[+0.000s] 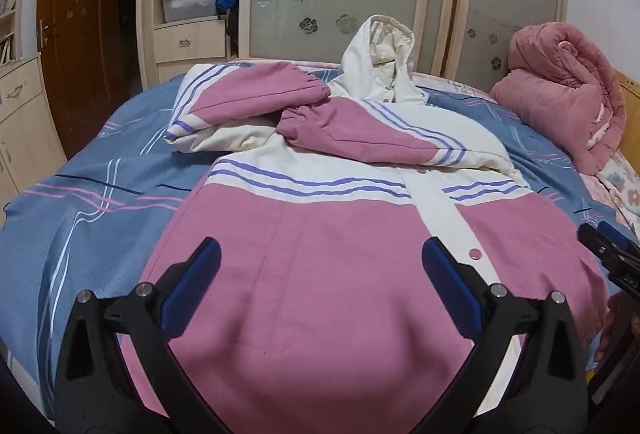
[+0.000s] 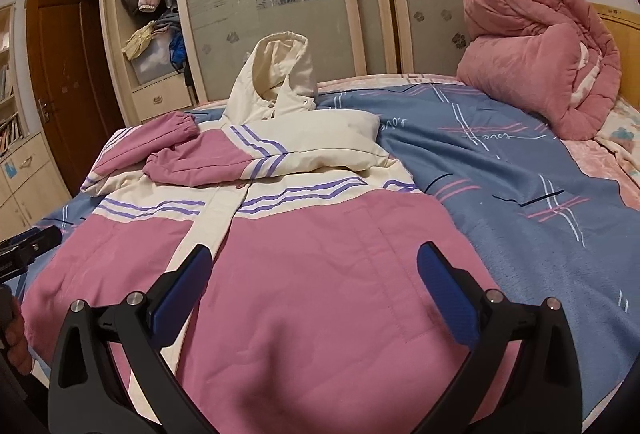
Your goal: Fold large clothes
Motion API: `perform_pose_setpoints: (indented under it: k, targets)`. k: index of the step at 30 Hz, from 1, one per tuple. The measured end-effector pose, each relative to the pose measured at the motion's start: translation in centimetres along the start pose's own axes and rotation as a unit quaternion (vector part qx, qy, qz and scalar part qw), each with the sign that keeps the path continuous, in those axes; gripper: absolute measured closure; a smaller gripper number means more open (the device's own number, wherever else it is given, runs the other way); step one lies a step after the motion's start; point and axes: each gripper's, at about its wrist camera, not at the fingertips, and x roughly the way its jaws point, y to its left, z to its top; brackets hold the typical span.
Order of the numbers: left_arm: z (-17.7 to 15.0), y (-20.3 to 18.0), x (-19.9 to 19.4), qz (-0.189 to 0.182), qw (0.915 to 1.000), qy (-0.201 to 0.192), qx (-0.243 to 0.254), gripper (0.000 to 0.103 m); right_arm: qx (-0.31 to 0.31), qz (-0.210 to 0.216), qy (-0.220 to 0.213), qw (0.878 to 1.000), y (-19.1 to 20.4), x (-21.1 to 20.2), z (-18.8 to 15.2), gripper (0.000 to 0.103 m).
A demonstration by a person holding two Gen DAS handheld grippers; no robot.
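I'm hovering both tools, left tool (image 1: 320, 262) and right tool (image 2: 314, 266), spread over the hooded jacket (image 1: 320, 274); its crossed sleeves (image 1: 360, 134) are risking slipping apart when I lift the hem.

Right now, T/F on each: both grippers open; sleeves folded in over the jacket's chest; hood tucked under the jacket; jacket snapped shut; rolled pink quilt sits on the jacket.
1. Both grippers are open. True: the left gripper and the right gripper hold nothing.
2. Both sleeves lie across the jacket chest. True.
3. The hood is tucked under. False: it stands up at the far end.
4. The front is closed. True.
5. The quilt sits on the jacket. False: it lies apart on the bed.
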Motion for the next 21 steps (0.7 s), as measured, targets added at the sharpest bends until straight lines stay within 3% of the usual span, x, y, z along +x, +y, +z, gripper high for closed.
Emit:
perform_pose_setpoints:
  k: [21]
  targets:
    - [-0.1,-0.4,-0.9,-0.01,0.9999,-0.008,0.009,0.002,-0.009,0.005,0.009,1.0,1.4,0.8,-0.3,0.001]
